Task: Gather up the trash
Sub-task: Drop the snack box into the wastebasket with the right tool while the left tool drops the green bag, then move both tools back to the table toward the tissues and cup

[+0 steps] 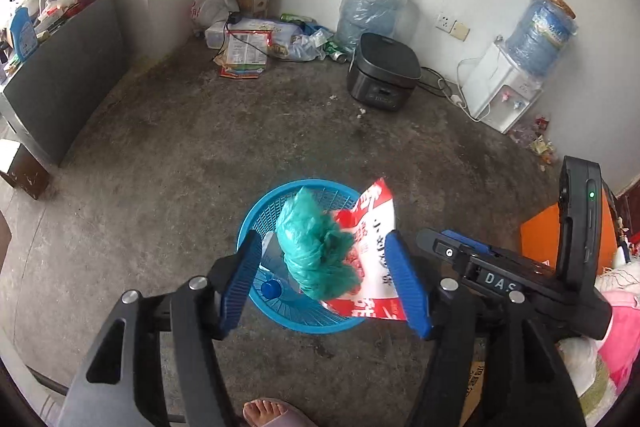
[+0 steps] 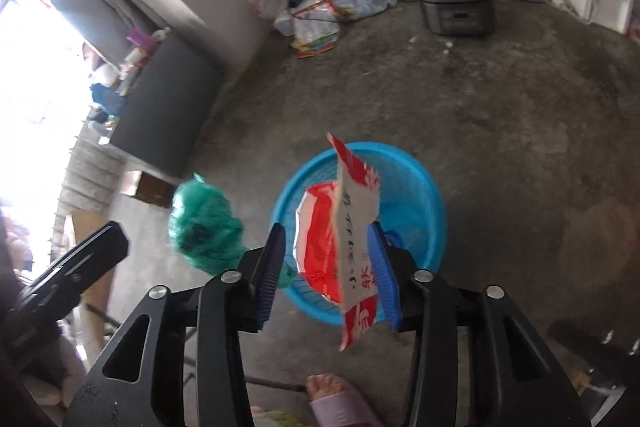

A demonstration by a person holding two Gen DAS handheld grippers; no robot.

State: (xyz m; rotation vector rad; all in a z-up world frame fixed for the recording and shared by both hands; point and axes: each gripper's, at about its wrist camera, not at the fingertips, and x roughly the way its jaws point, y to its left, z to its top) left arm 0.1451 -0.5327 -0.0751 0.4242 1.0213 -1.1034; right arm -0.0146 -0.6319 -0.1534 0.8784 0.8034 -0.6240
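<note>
A blue mesh basket (image 1: 304, 183) stands on the concrete floor below both grippers, with a blue-capped plastic bottle (image 1: 271, 289) lying in it. My left gripper (image 1: 322, 235) is over it, jaws wide apart. A crumpled green plastic bag (image 1: 316, 247) hangs loose between its pads, touching neither. My right gripper (image 2: 326, 227) is also open above the basket (image 2: 404, 153). A red and white wrapper (image 2: 352, 227) stands on edge between its fingers, close against the right pad (image 2: 382, 267). In the right wrist view the green bag (image 2: 204, 231) shows to the left of the basket.
A black rice cooker (image 1: 384, 71), a large water jug (image 1: 372, 11) and a white water dispenser (image 1: 508, 87) line the far wall. Litter is piled in the corner (image 1: 256, 43), and small wrappers (image 1: 540, 143) lie by the dispenser. A dark cabinet (image 1: 64, 79) stands left. A person's slippered foot (image 1: 272, 413) is near.
</note>
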